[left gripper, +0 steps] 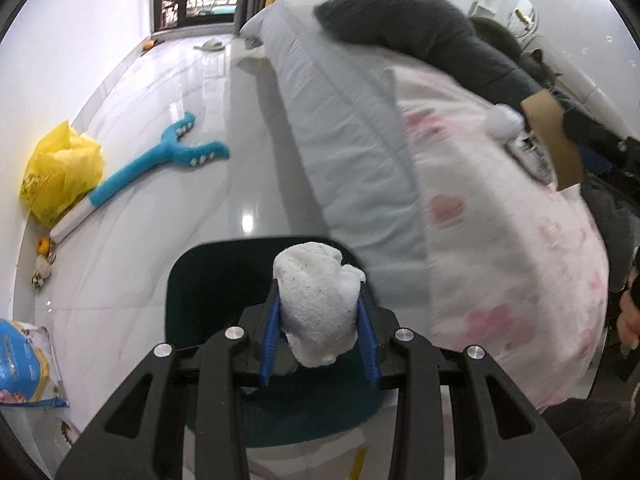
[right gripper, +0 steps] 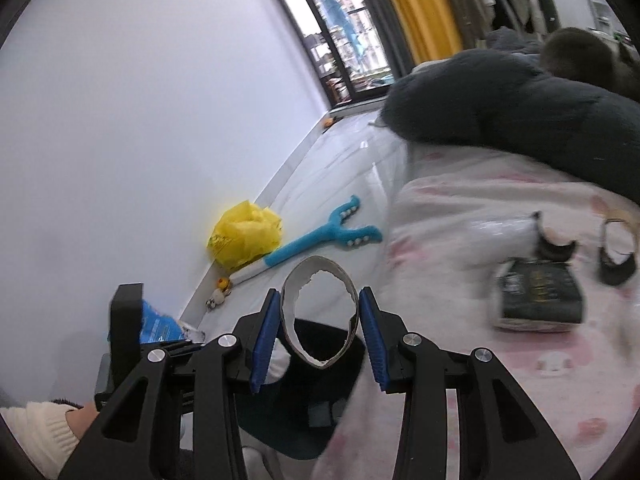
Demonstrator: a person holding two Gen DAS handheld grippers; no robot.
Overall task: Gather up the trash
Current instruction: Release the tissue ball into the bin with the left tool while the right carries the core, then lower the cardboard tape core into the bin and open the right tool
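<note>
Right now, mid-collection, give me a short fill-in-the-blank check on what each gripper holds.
1. The left gripper is shut on a crumpled white ____.
2. The right gripper squeezes a torn cardboard ____.
3. Both hang above a dark ____.
4. The plastic bag by the wall is ____.

Missing: tissue; ring; bin; yellow

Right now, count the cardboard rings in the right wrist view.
3. One cardboard ring sits between the right gripper jaws; two torn rings lie on the pink blanket by the black packet. Bedding may hide others.
</note>
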